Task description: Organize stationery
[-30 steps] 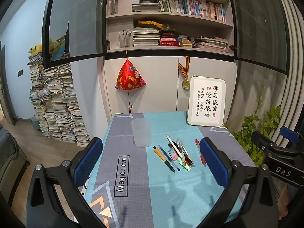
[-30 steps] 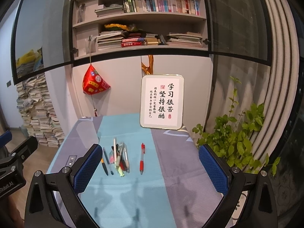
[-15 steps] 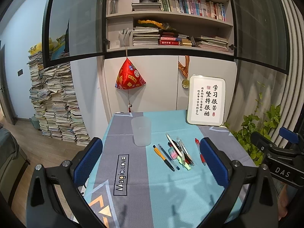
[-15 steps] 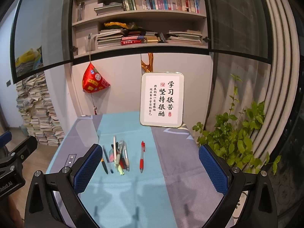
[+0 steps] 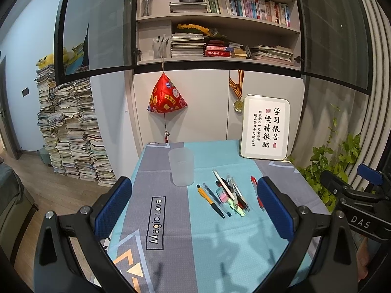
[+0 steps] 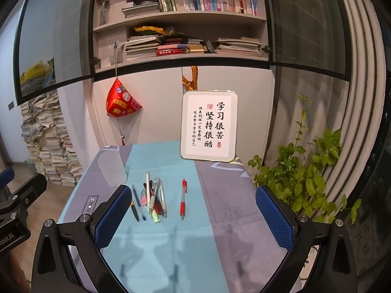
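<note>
Pens (image 5: 229, 195) lie in a loose cluster on the teal band of the tablecloth (image 5: 171, 244), near the middle of the table. Their long axes run roughly from the near edge toward the far wall, several fanned slightly and overlapping. A yellow-and-black pen (image 5: 210, 200) and a slim dark pen (image 5: 216, 199) lie side by side at the cluster's left edge. A red pen (image 6: 183, 199) lies apart on the right of the cluster, parallel to it, clip end toward the far wall. A translucent plastic cup (image 5: 182, 166) stands upright just beyond and left of the cluster, on the boundary of the grey and teal bands. A framed calligraphy sign (image 6: 209, 125) leans at the far right of the table; a red pyramid-shaped ornament (image 5: 166, 96) hangs from the bookshelf (image 5: 220, 24) behind. The left gripper (image 5: 195, 210) hovers above the near table edge, level, fingers spread wide and empty, framing cup and pens. The right gripper (image 6: 193, 214) is held likewise, jaws wide apart, with the red pen between its fingers in view. A potted plant (image 6: 305, 178) stands at right.
</note>
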